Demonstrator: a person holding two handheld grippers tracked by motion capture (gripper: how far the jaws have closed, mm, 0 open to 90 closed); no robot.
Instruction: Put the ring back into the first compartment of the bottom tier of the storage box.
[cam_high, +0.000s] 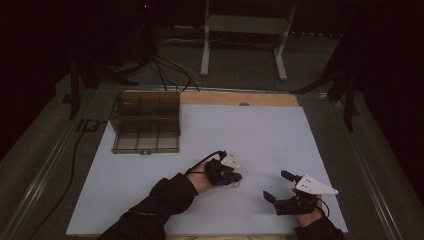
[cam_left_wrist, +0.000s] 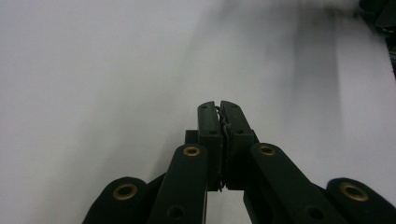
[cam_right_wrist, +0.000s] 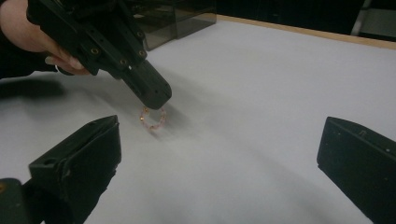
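A small loop of pink and orange beads (cam_right_wrist: 153, 119) hangs from the tips of my left gripper (cam_right_wrist: 154, 96), which is shut on it. In the left gripper view the jaws of that gripper (cam_left_wrist: 219, 105) are pressed together with a thin strand (cam_left_wrist: 224, 125) between them. From above, the left gripper (cam_high: 235, 177) sits near the middle front of the white board, with the bead loop (cam_high: 234, 184) under its tip. I cannot tell whether the loop touches the board. My right gripper (cam_high: 276, 185) is open and empty, to the right of the loop. Its jaws (cam_right_wrist: 219, 154) frame the loop from a short way off.
A tinted clear box (cam_high: 146, 122) with several compartments stands at the board's back left, and its corner (cam_right_wrist: 177, 18) shows in the right gripper view. The white board (cam_high: 260, 130) covers the table, with a wooden strip (cam_high: 240, 98) at the back. Cables and a stand lie beyond.
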